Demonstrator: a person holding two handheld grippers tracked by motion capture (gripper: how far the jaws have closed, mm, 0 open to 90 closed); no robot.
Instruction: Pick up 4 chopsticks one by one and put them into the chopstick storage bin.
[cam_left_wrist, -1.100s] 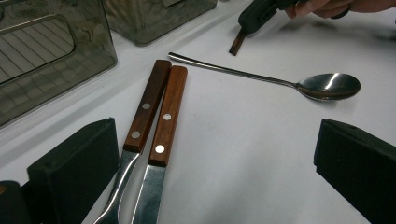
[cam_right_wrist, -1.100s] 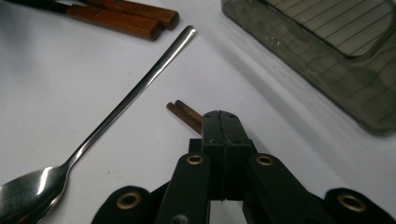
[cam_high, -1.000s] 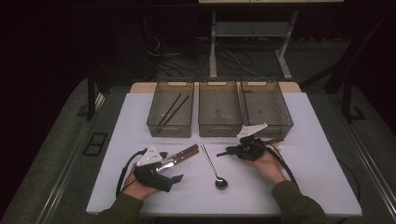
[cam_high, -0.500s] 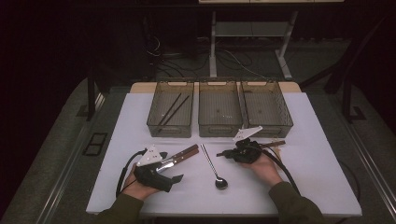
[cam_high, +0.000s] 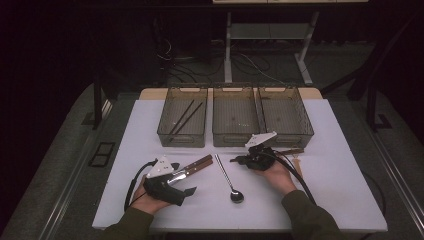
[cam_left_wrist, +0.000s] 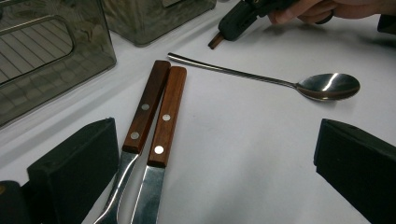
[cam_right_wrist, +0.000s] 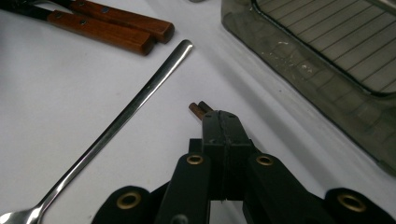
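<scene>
Right, the pair of brown chopsticks (cam_right_wrist: 200, 108) is what matters here: the right tool (cam_right_wrist: 219, 122) is clamped together on them, low over the white tabletop (cam_high: 340, 190) just in front of the middle tray (cam_high: 235, 141). Two blunt tips poke out past the black pads and the rest trails back toward the person's wrist. I'd say the pinch near one end keeps both sticks together as one bundle for a single carry. The likely destination is the left tray (cam_high: 182, 141), where dark chopsticks (cam_high: 182, 117) lie already, so this looks like sorting by kind. Just beside the grip, the long spoon (cam_left_wrist: 280, 81) lies untouched, handle toward the trays and bowl toward the person. Over on the other side, the left tool (cam_left_wrist: 215, 154) has its pads standing wide apart, gripping nothing. It sits low around the blade ends of a wooden-handled knife and fork (cam_left_wrist: 159, 112), which lie side by side and touching. To my eye it is lined up to take them next. The right tray (cam_high: 287, 140) waits with nothing in it.
</scene>
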